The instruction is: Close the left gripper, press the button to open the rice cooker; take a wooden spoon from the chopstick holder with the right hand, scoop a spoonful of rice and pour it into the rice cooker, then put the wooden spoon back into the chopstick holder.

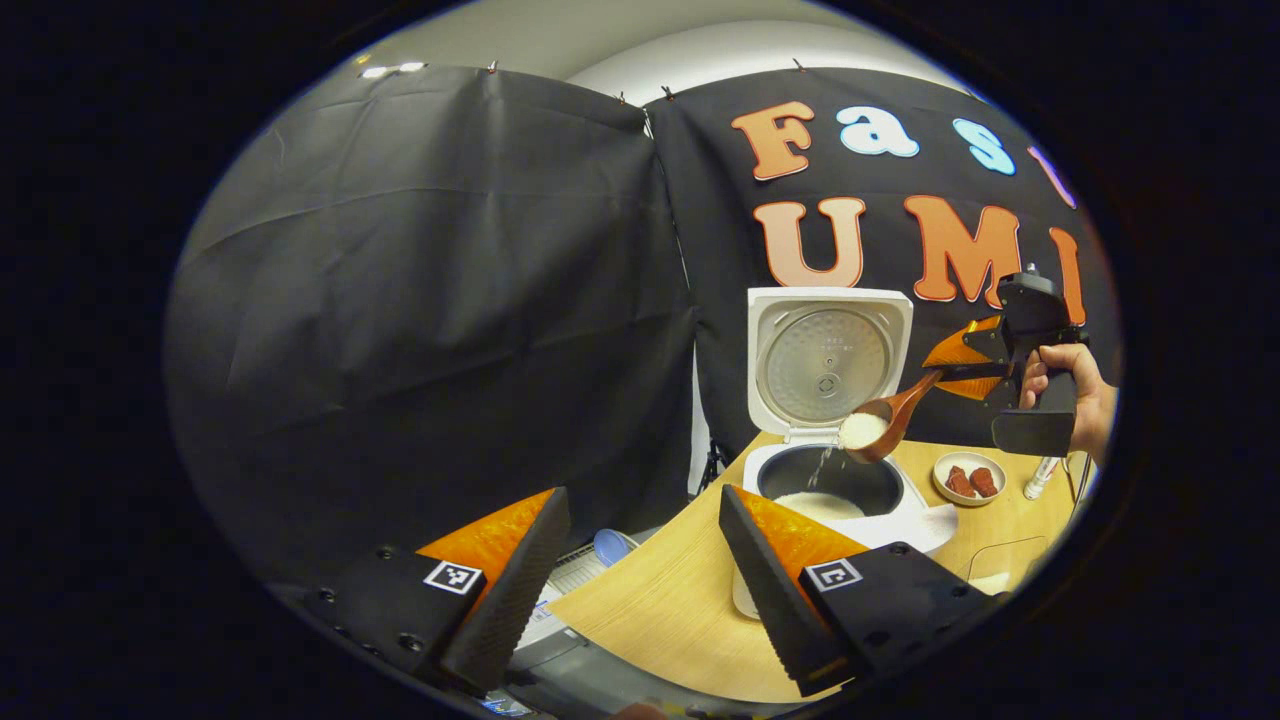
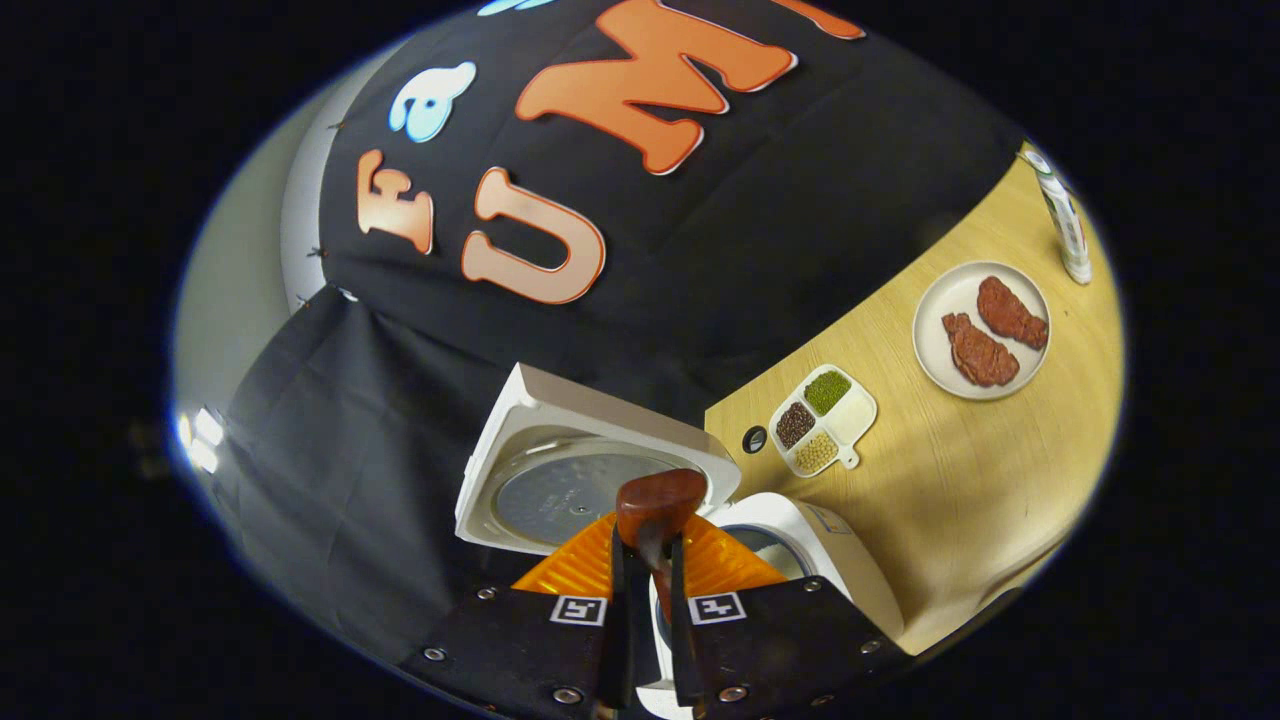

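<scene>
The white rice cooker (image 1: 850, 520) stands on the wooden table with its lid (image 1: 828, 358) swung up. Over its dark pot a wooden spoon (image 1: 882, 423) tilts, and rice trickles from it onto the rice heaped inside. A hand holds my right gripper (image 1: 975, 372) shut on the spoon's handle. In the right gripper view the back of the spoon (image 2: 658, 503) sticks out above my right gripper (image 2: 648, 590), with the open lid (image 2: 580, 480) behind it. My left gripper (image 1: 640, 565) hangs open at the table's near edge, left of the cooker, holding nothing.
A plate with two pieces of meat (image 2: 981, 330) lies right of the cooker. A small divided dish of beans (image 2: 822, 418) sits near the wall. A white bottle (image 2: 1062, 218) stands at the table's far end. Black cloth closes the booth behind.
</scene>
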A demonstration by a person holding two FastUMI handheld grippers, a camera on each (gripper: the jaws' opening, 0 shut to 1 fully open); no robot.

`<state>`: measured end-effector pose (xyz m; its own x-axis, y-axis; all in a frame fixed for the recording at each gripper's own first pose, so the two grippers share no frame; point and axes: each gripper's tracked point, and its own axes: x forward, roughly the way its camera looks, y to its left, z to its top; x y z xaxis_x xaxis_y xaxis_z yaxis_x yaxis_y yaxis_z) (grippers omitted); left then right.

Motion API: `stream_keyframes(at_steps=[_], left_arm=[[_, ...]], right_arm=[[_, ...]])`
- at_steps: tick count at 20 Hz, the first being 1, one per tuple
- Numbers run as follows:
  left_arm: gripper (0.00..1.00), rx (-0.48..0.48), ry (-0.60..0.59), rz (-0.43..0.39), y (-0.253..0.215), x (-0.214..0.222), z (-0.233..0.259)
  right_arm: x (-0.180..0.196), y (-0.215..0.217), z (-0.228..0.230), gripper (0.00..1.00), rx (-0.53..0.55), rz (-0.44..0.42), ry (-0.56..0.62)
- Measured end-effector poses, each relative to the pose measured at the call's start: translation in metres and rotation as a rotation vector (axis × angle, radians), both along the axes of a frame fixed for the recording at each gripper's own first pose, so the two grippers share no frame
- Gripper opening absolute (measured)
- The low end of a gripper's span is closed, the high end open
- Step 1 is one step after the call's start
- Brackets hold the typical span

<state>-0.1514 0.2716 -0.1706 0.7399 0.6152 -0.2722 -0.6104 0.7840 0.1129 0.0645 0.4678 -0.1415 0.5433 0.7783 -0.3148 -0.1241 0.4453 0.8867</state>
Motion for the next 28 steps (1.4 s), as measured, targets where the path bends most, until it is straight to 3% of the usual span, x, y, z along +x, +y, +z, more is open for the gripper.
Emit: stream_keyframes(at_steps=[3, 10, 16, 28], left_arm=[[0.99, 0.004, -0.002, 0.009, 0.007, -0.013, -0.002], [1.00, 0.015, 0.001, -0.012, 0.006, 0.003, -0.003], [0.99, 0.017, 0.004, -0.037, 0.000, 0.012, -0.005], [1.00, 0.034, -0.008, -0.045, -0.005, 0.014, 0.000]], right_arm=[[0.001, 0.004, 0.004, 0.16, -0.052, 0.011, -0.077], [0.008, 0.009, 0.008, 0.16, -0.139, 0.021, -0.204], [-0.001, 0.015, 0.033, 0.15, -0.206, 0.066, -0.420], [-0.015, 0.024, 0.074, 0.15, -0.261, 0.125, -0.694]])
